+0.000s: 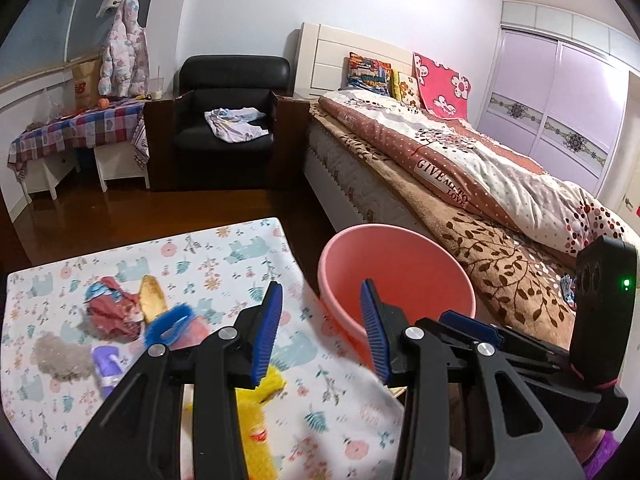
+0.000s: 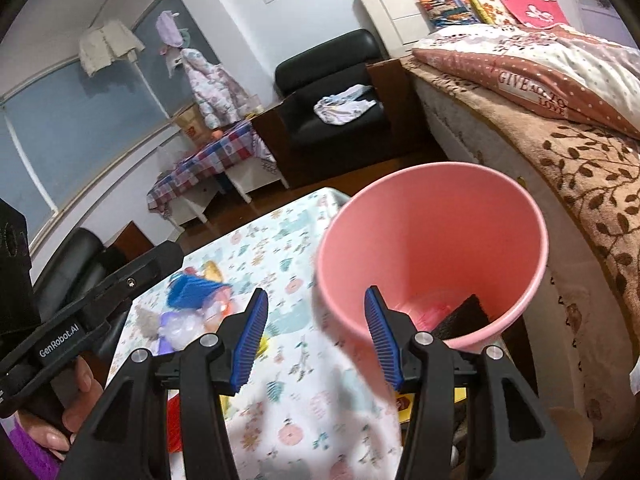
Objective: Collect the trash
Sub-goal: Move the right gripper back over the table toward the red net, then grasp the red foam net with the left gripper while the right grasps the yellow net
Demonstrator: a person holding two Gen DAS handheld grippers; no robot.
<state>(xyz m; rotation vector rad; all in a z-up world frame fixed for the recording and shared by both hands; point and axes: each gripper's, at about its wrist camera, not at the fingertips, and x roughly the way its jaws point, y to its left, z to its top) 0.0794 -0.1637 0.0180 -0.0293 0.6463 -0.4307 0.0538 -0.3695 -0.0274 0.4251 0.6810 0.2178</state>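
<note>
A pink bin point(image 1: 400, 276) stands right of a table with a floral cloth point(image 1: 224, 252); it also shows in the right wrist view point(image 2: 436, 240), holding a black piece point(image 2: 466, 318) and pink scraps. Trash lies on the cloth: a red crumpled wrapper point(image 1: 110, 312), a yellow peel point(image 1: 152, 298), a blue ring point(image 1: 170, 324), a purple item point(image 1: 106, 364), grey fluff point(image 1: 60, 356) and a yellow wrapper point(image 1: 256, 432). My left gripper point(image 1: 322, 334) is open and empty above the table's right edge. My right gripper point(image 2: 316, 344) is open and empty beside the bin's rim.
A bed point(image 1: 480, 172) with a brown blanket runs along the right. A black armchair point(image 1: 228, 120) with a cloth stands at the back. A side table with a checked cloth point(image 1: 76, 128) stands at the left wall. Dark wooden floor lies between.
</note>
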